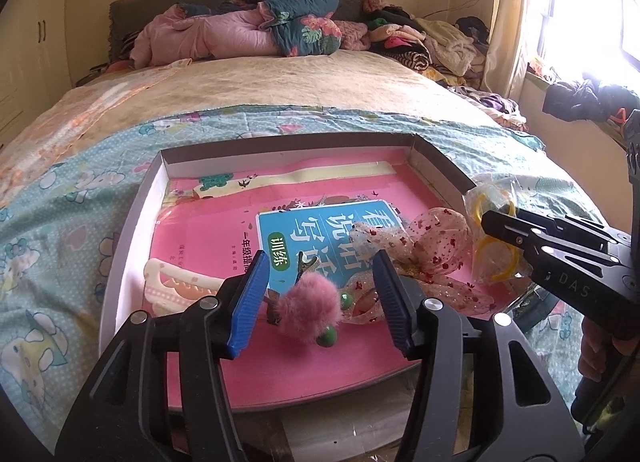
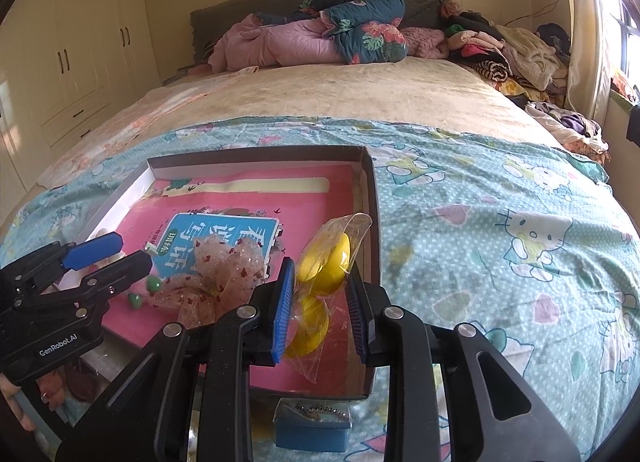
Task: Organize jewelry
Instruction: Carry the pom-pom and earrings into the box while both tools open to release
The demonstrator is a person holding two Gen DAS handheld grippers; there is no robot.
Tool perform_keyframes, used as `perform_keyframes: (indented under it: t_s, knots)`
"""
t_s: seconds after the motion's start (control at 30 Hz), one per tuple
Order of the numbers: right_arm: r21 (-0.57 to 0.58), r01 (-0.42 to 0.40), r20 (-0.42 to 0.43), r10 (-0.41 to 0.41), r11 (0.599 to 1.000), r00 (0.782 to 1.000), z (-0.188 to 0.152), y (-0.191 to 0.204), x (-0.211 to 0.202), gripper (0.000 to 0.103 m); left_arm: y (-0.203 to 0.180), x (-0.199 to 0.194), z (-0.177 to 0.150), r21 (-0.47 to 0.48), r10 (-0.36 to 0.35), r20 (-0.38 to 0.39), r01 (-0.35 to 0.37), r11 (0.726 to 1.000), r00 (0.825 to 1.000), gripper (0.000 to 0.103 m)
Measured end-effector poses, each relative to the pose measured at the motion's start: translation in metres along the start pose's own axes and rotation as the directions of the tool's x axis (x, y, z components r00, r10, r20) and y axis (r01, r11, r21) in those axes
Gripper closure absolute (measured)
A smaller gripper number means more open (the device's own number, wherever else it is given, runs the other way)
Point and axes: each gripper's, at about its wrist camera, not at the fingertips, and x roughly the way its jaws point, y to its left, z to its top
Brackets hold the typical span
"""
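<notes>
Right tool (image 2: 320, 302) clamps the bagged yellow rings (image 2: 324, 266); left tool (image 1: 318, 298) (fingers apart) straddles the pink pompom clip (image 1: 308, 308).

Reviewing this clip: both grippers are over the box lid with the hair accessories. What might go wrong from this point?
1. The right gripper pinches the clear bag of yellow rings by its slippery film; it may slide out, or drop outside the tray wall.
2. The left gripper straddles the pink pompom clip; closing may squash only fluff or snag the sheer bow beside it.
3. The two grippers work close together and may collide.
</notes>
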Motion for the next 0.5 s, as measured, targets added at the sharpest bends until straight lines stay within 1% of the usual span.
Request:
perform_keyframes:
  t_s: [0.03, 0.1, 0.2, 0.3, 0.43, 0.5]
  knots:
    - [0.001, -0.003, 0.001, 0.003, 1.0, 1.0, 0.0, 0.0, -0.001, 0.076, 0.001, 0.0, 0.001, -0.004, -0.002, 0.002, 0.002, 1.0, 1.0, 0.057]
    - [0.0, -0.004, 0.004, 0.004, 1.0, 1.0, -0.001, 0.001, -0.003, 0.072, 0.002, -0.003, 0.0, -0.009, -0.002, 0.007, 0.002, 1.0, 1.0, 0.056]
    - [-0.003, -0.002, 0.012, 0.002, 1.0, 1.0, -0.003, 0.002, -0.007, 0.07, 0.003, -0.006, -0.001, -0.014, -0.002, 0.012, 0.002, 1.0, 1.0, 0.053]
    - [0.008, -0.004, 0.02, 0.004, 1.0, 1.0, -0.005, 0.001, -0.013, 0.06, 0.003, -0.01, -0.002, -0.02, -0.001, 0.019, 0.001, 1.0, 1.0, 0.052]
    - [0.017, -0.002, 0.032, 0.002, 1.0, 0.999, -0.008, 0.001, -0.022, 0.057, 0.003, -0.018, -0.002, -0.025, 0.002, 0.034, -0.001, 1.0, 0.999, 0.048]
    - [0.021, -0.001, 0.041, 0.0, 1.0, 0.999, -0.011, 0.001, -0.028, 0.054, 0.003, -0.022, -0.003, -0.027, 0.0, 0.041, 0.001, 1.0, 0.999, 0.046]
